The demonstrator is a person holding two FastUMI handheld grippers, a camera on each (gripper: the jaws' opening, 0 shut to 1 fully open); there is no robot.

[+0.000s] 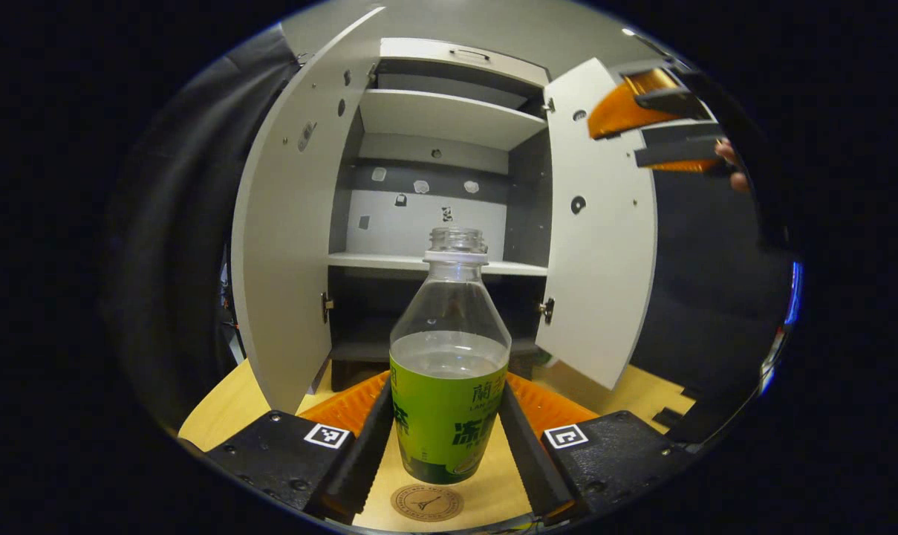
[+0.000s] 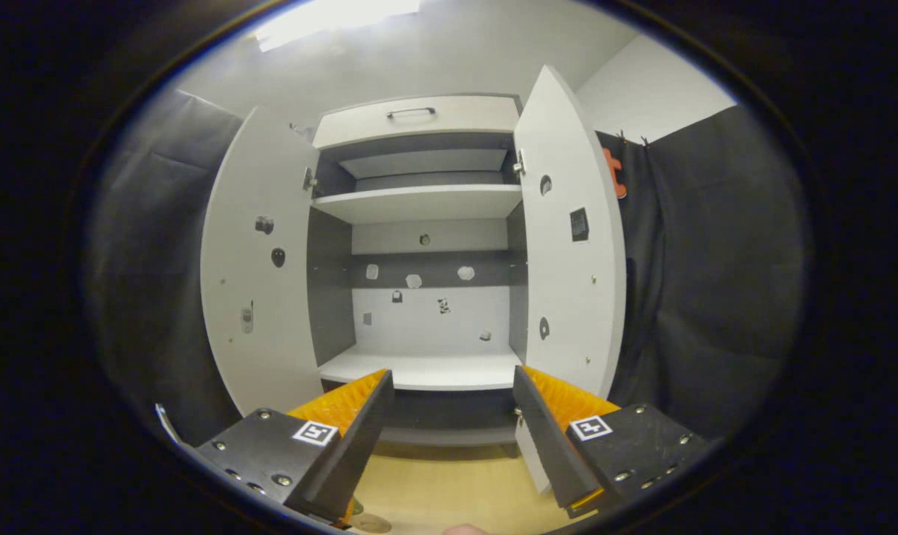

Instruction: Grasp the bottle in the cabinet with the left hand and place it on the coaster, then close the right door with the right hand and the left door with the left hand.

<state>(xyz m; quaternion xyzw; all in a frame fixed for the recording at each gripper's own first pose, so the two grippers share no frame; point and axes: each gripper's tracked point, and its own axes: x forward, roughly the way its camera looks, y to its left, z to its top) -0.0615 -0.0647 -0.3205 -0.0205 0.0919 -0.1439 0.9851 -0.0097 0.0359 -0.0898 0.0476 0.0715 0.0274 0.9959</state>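
A clear, capless bottle point(image 1: 449, 371) with a green label and some liquid stands upright between my left gripper's point(image 1: 446, 386) fingers, which press on both its sides. Its base hangs just over a round brown coaster point(image 1: 426, 503) on the wooden table point(image 1: 226, 409). Behind it the white cabinet point(image 1: 449, 126) has its left door point(image 1: 293, 245) and right door point(image 1: 601, 223) swung open. My right gripper point(image 1: 619, 145) hovers high at the right, beside the right door, with a hand on it. In the right gripper view, my right gripper point(image 2: 452, 375) is open and faces the cabinet shelf point(image 2: 419, 368).
The cabinet shelves point(image 2: 419, 200) hold nothing; a drawer with a handle point(image 2: 411, 113) sits on top. Both doors, the left door point(image 2: 263, 282) and the right door point(image 2: 567, 245), stick out toward me. Black cloth walls point(image 2: 716, 282) close in on both sides. The coaster's edge point(image 2: 367, 524) shows below.
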